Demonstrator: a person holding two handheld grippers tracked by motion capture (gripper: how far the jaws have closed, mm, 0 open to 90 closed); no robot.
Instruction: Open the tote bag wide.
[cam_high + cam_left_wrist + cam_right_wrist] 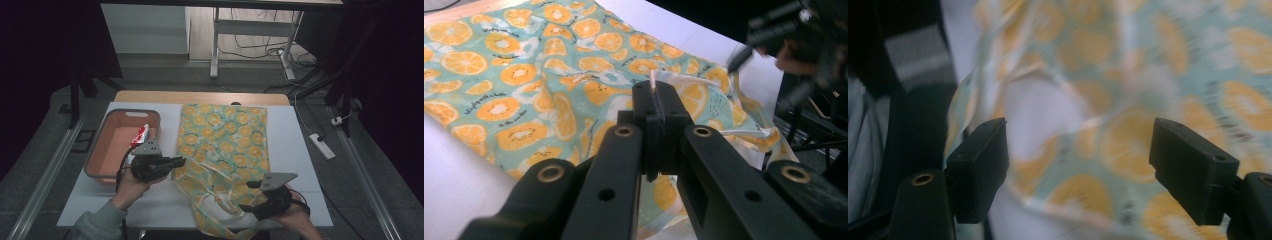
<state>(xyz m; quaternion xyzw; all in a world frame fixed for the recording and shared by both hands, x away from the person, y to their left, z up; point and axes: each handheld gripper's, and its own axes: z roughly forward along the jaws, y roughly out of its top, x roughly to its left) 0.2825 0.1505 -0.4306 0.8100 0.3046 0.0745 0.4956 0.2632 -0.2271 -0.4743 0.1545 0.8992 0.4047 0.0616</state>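
Writing: small script on the orange-print bag (222, 137), unreadable.
Left gripper (656, 98): pinching the bag's edge.
Right gripper (1078, 165): spread above bag.
Beside: pink bin (107, 150).

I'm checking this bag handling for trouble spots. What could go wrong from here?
The left claw pinches only a thin edge of the orange-print bag, so the fabric may slip out if pulled. The right claw is open over loose fabric and straps and might close on the wrong layer. The bag's end overhangs the table edge and could slide off.
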